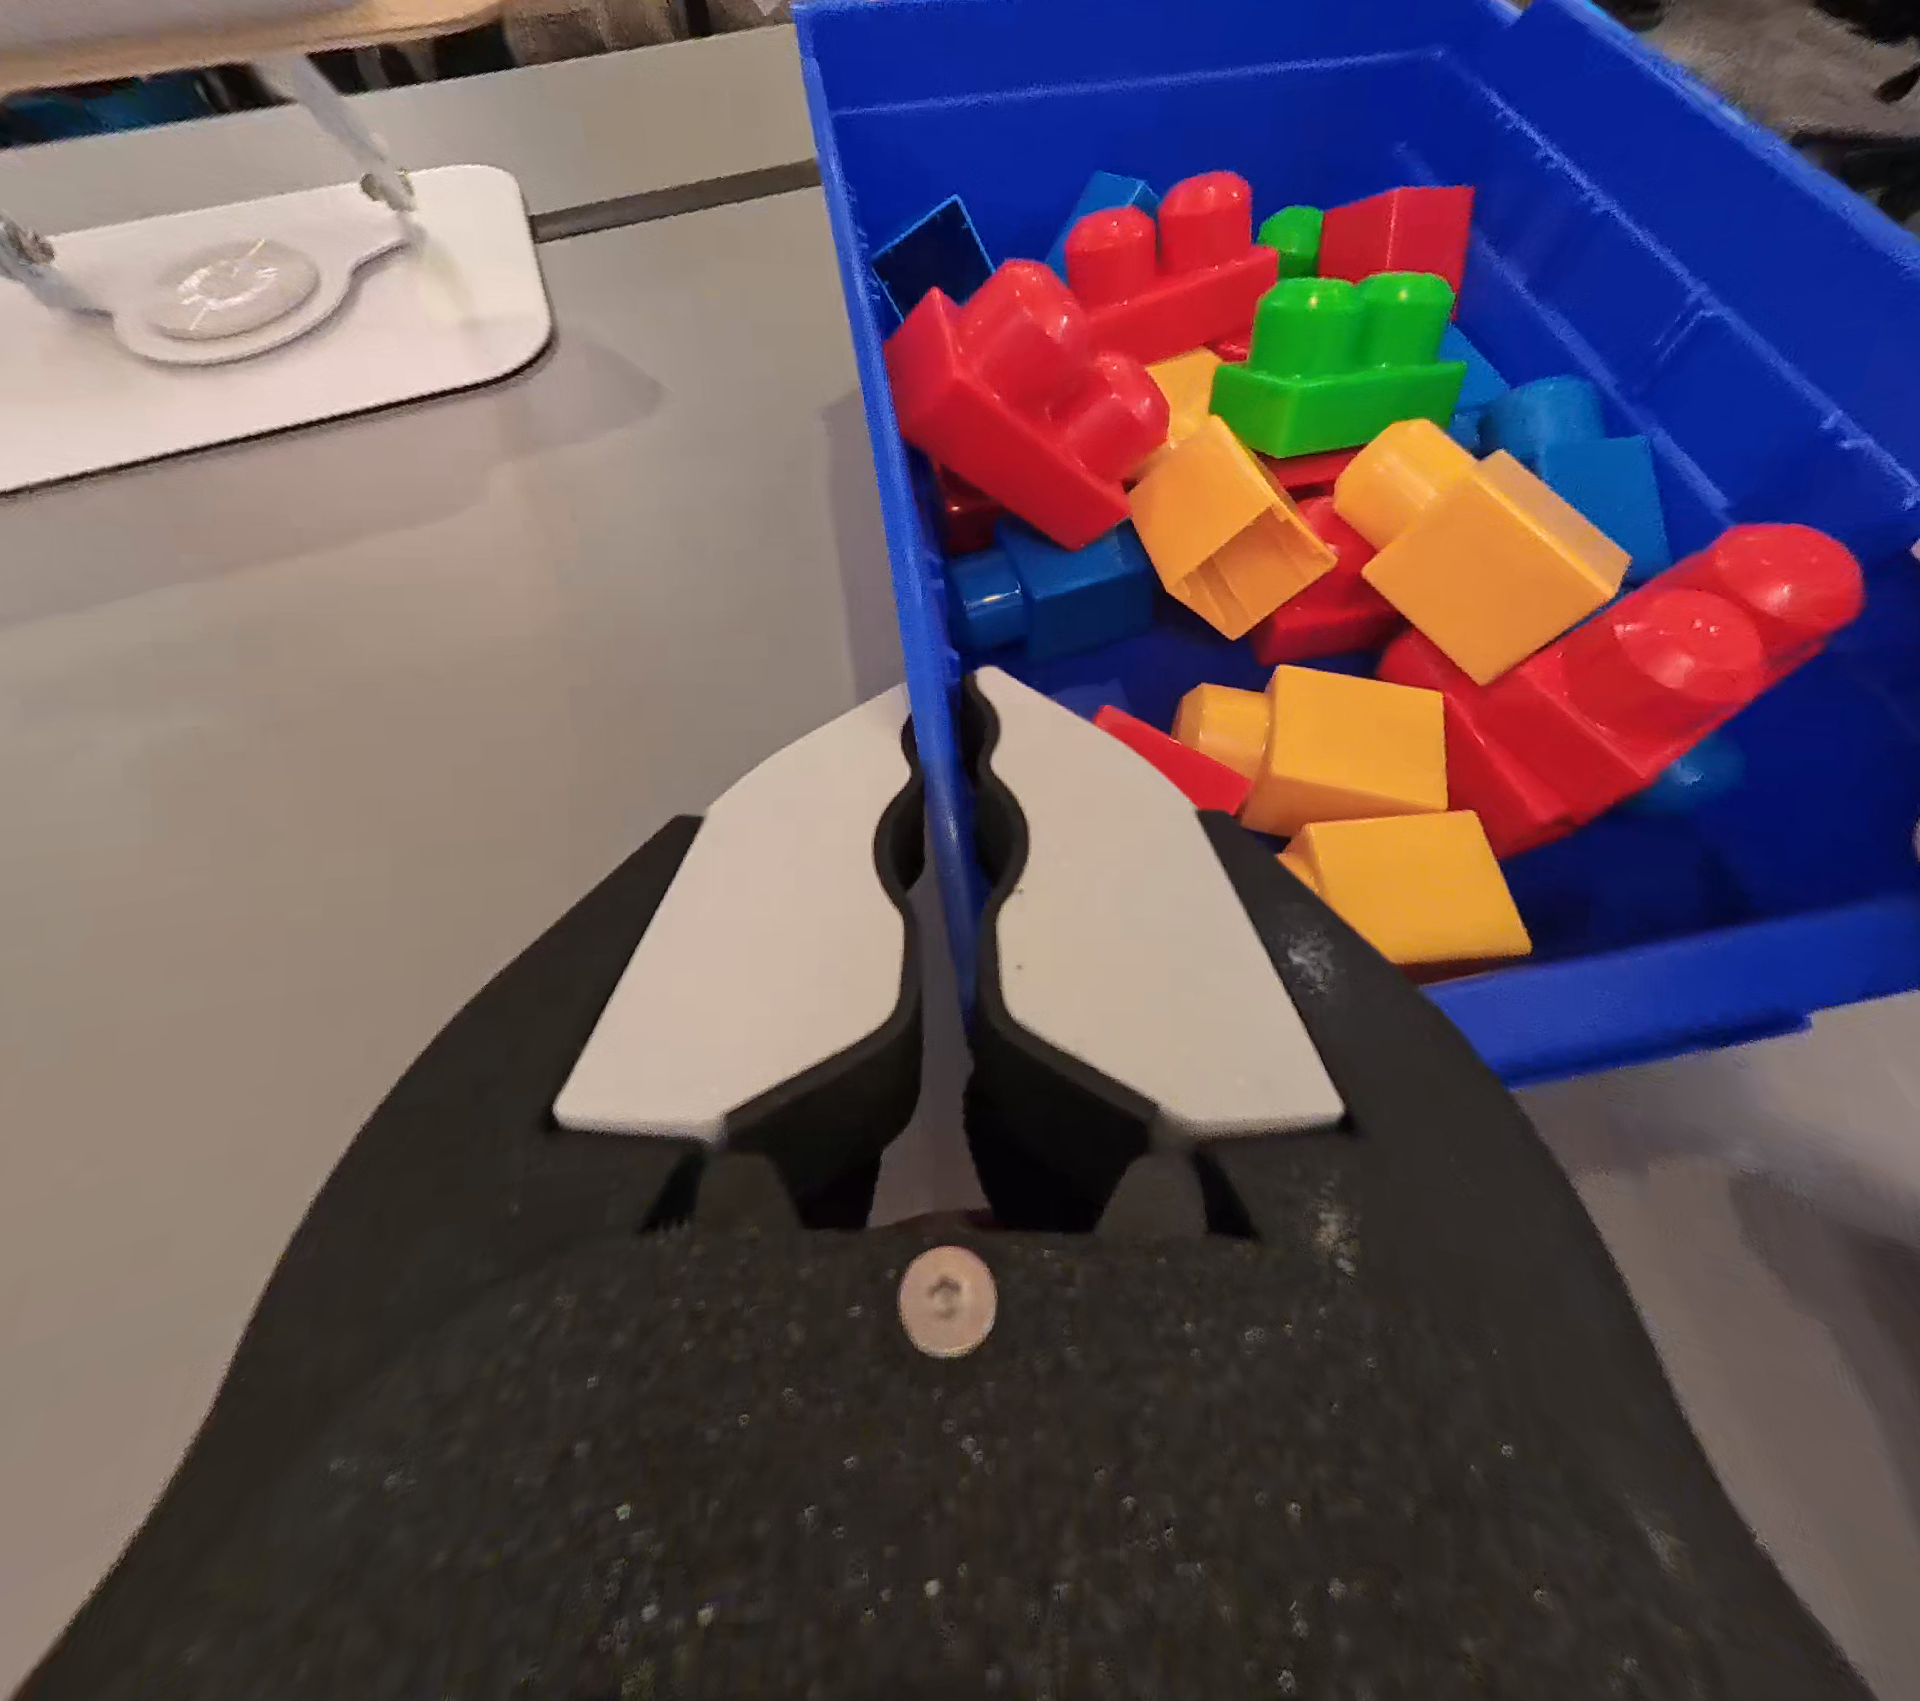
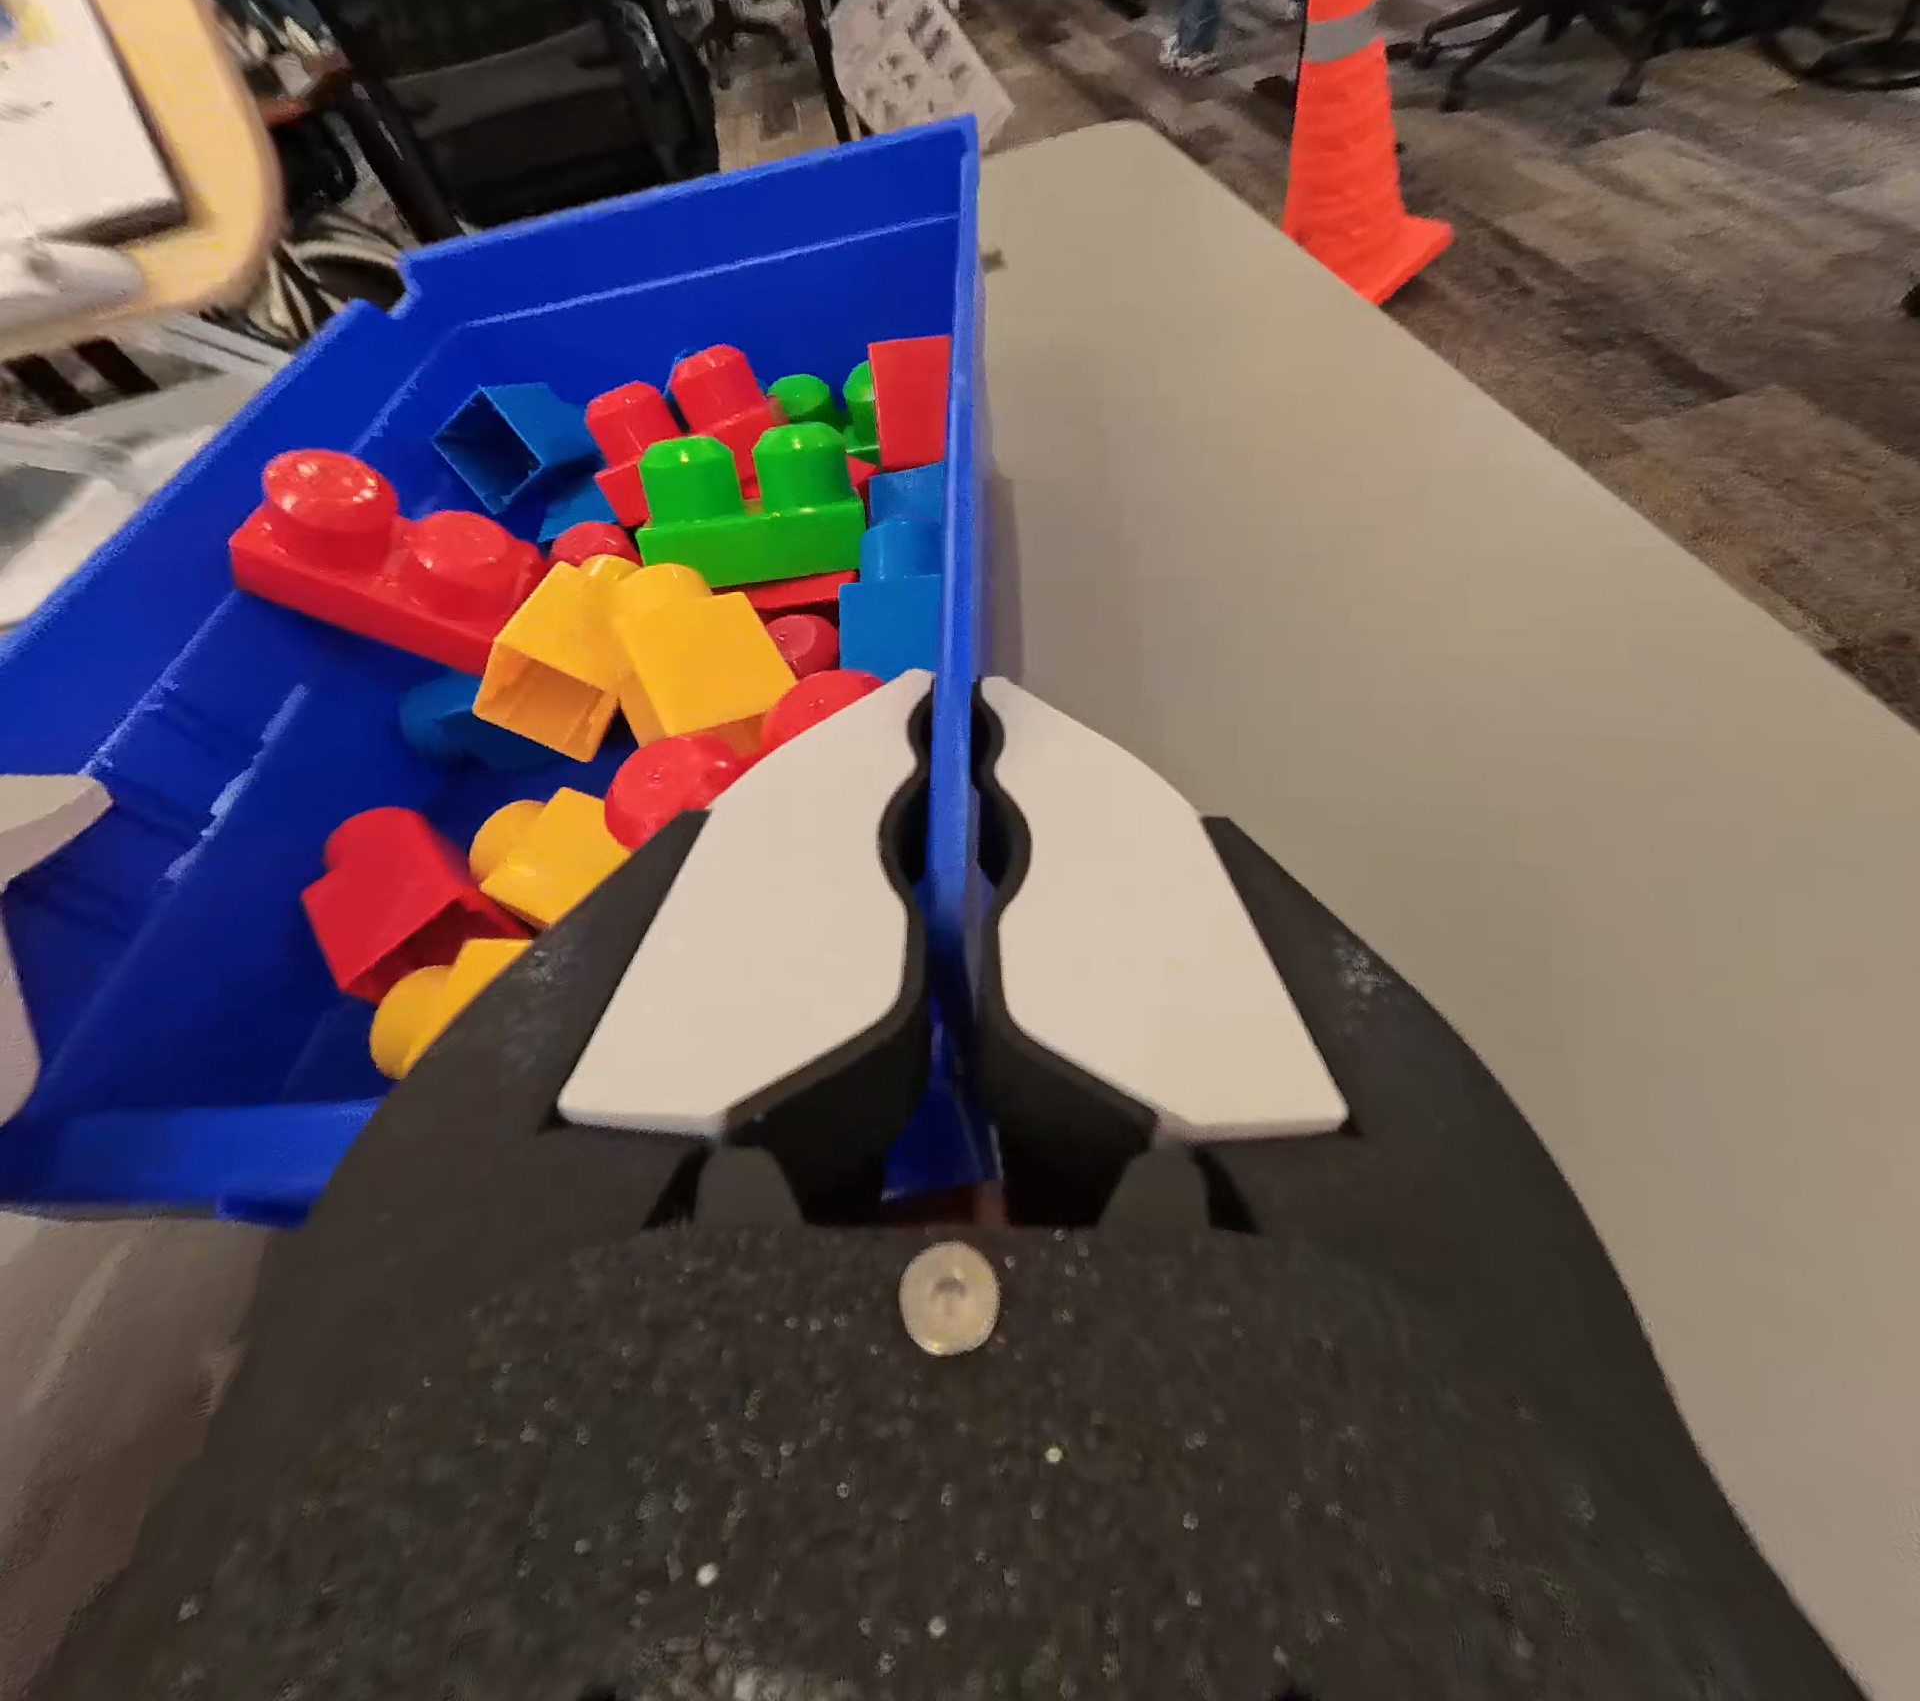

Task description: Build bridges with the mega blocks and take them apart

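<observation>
A blue bin [image 1: 1143,62] sits on the grey table [image 1: 416,716] and holds several red, yellow, blue and green mega blocks. A green two-stud block [image 1: 1340,363] lies on top of the pile and a long red block [image 1: 1662,675] leans at one side. My left gripper [image 1: 948,706] is shut on the bin's left wall, one finger inside and one outside. In the right wrist view, my right gripper [image 2: 954,695] is shut on the right wall of the bin [image 2: 675,269] the same way. The green block [image 2: 748,508] and the long red block [image 2: 384,560] show there too.
A white stand with a flat base [image 1: 260,321] sits on the table left of the bin. An orange cone [image 2: 1345,93] stands on the floor past the table's right edge. Chairs, table legs and people's legs fill the background. The left gripper's tips are roughly 20 centimeters from the right gripper's. The left tips stand about 35 centimeters off the flat base [image 1: 260,321].
</observation>
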`<state>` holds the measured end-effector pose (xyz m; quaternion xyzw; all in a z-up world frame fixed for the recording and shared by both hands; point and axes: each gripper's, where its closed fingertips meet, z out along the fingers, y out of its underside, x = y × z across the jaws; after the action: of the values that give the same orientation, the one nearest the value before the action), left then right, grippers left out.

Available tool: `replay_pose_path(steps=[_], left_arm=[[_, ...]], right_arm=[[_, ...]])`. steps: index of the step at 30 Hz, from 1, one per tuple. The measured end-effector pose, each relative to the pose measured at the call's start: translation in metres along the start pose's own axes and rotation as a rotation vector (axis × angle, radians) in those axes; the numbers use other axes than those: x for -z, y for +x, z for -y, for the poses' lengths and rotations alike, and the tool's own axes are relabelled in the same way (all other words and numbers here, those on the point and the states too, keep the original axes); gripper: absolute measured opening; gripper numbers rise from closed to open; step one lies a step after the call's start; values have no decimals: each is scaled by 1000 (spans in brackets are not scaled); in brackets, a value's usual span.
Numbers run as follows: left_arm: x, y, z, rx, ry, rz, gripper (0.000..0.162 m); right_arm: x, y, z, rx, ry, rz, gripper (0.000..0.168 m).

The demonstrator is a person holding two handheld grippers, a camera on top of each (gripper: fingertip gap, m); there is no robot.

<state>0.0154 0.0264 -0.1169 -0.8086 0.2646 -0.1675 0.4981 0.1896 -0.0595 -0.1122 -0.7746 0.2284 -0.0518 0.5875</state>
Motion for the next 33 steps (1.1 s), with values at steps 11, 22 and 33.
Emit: replay_pose_path(steps=[11, 22, 33], left_arm=[[112, -135, -14, -5, 44, 119, 3], [164, -235, -81, 94, -15, 262, 3], [195, -218, -81, 270, -27, -39, 53]], right_arm=[[49, -165, -13, 10, 66, 203, 5], [51, -273, -74, 117, -89, 359, 6], [81, -265, -71, 188, -55, 700, 38]])
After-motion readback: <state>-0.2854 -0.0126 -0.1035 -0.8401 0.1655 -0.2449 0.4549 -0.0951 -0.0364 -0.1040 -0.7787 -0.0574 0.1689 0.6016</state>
